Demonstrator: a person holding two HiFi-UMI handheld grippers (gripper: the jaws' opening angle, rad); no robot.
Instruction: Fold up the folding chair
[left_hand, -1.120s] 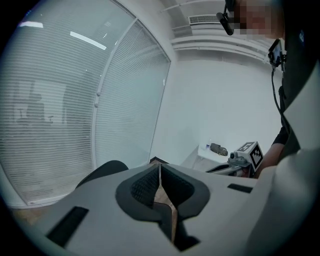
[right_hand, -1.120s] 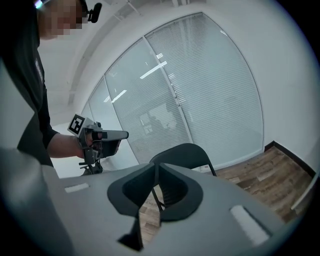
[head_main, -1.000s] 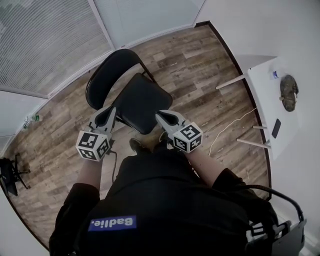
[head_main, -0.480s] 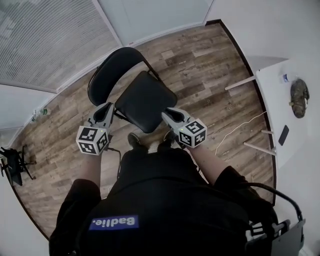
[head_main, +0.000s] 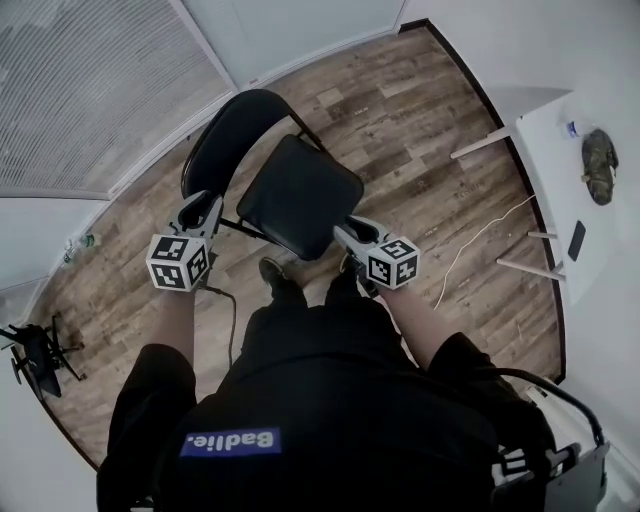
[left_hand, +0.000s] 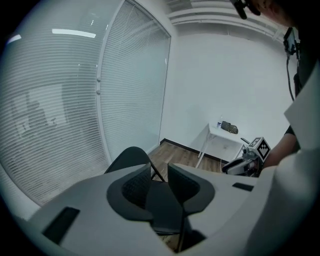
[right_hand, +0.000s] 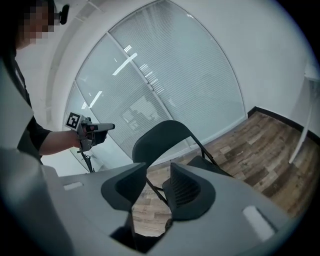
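The wood-plank floor (head_main: 420, 130) meets walls of glass with closed blinds (head_main: 80, 90) along its far and left edges. A person in a black top (head_main: 330, 400) stands at the floor's near side, shoes (head_main: 272, 270) just short of the chair. The black folding chair (head_main: 300, 195) stands unfolded on the floor, close to the far edge under the blinds, seat down and rounded backrest (head_main: 235, 135) toward the glass. A white table (head_main: 555, 190) stands along the floor's right edge, with a dark lumpy object (head_main: 600, 165) toward its far end and a phone (head_main: 577, 240) nearer its near end. The left gripper (head_main: 205, 205) hangs just beside the seat's left edge; its jaws have just been opening and stand apart, gripping nothing, the seat showing beyond the gap. The right gripper (head_main: 350, 228) sits at the seat's front right corner, jaws likewise just opened and parted, holding nothing, a frame tube visible past them. A thin pale cable (head_main: 470, 245) trails over the floor between chair and table.
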